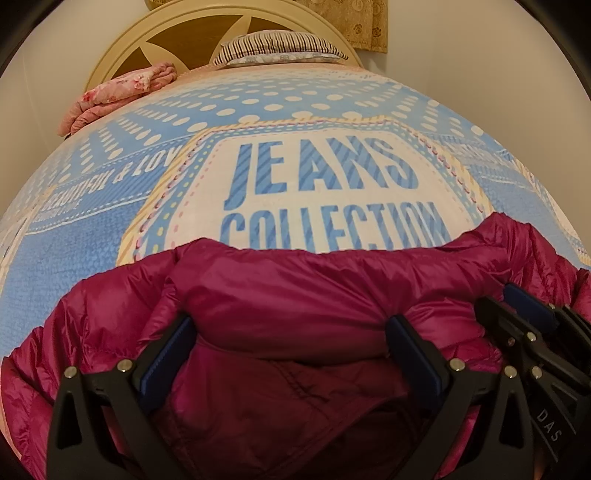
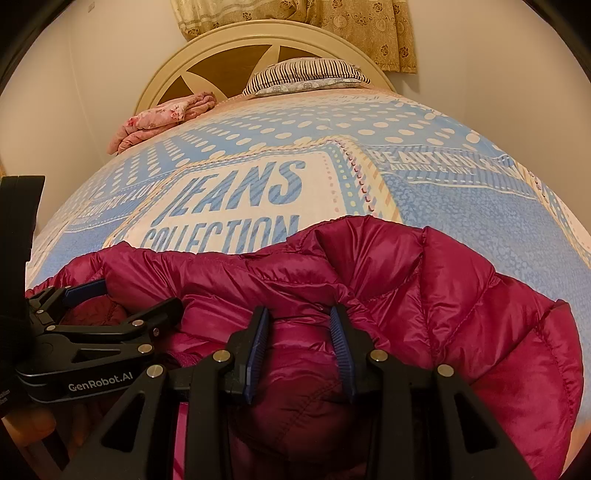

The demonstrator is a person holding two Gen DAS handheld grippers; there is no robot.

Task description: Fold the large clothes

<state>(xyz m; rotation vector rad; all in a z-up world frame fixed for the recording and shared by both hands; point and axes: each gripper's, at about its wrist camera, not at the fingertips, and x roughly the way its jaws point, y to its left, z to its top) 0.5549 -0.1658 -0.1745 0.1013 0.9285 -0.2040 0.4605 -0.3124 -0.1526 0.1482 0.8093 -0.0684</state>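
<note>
A magenta quilted puffer jacket (image 1: 295, 295) lies bunched at the near end of a bed; it also fills the lower part of the right wrist view (image 2: 461, 295). My left gripper (image 1: 295, 339) is open wide, its blue-padded fingers on either side of a puffy fold of the jacket. My right gripper (image 2: 301, 343) stands partly open with jacket fabric bulging between its pads; whether it pinches the fabric is unclear. Each gripper shows in the other's view: the right one at the right edge (image 1: 535, 325), the left one at the left (image 2: 99, 317).
The bed has a blue and white "JEANS COLLECTION" blanket (image 1: 314, 177). A striped pillow (image 1: 280, 48) and a folded pink floral quilt (image 1: 122, 96) lie by the cream headboard (image 1: 147, 40). White walls flank the bed; a beige curtain (image 2: 369, 29) hangs behind.
</note>
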